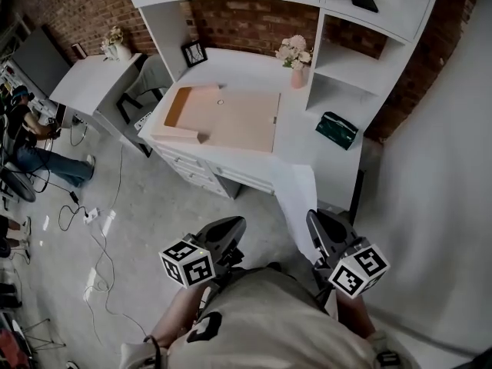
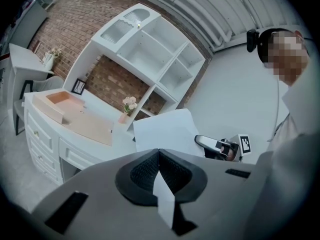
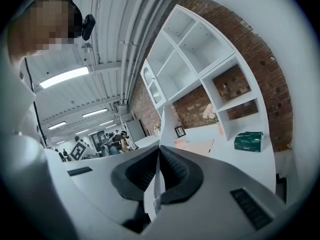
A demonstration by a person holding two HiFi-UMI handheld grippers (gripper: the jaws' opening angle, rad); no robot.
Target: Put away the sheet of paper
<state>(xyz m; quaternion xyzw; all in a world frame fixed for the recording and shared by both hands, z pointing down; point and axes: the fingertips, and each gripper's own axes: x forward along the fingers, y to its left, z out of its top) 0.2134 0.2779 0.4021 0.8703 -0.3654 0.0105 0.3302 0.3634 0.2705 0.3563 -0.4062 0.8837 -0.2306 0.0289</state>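
Observation:
The white sheet of paper hangs in the air in front of the white desk, its lower corner pinched in my right gripper. In the right gripper view the sheet shows edge-on, rising from the shut jaws of the right gripper. The left gripper view shows the sheet flat, held from the right by the right gripper. My left gripper hovers low to the sheet's left, apart from it. Its jaws are pressed together. An open tan flat box lies on the desk.
A green box, a pink vase of flowers and a small framed picture stand on the desk under white shelves. A chair and side table are at the left. A seated person and floor cables are far left.

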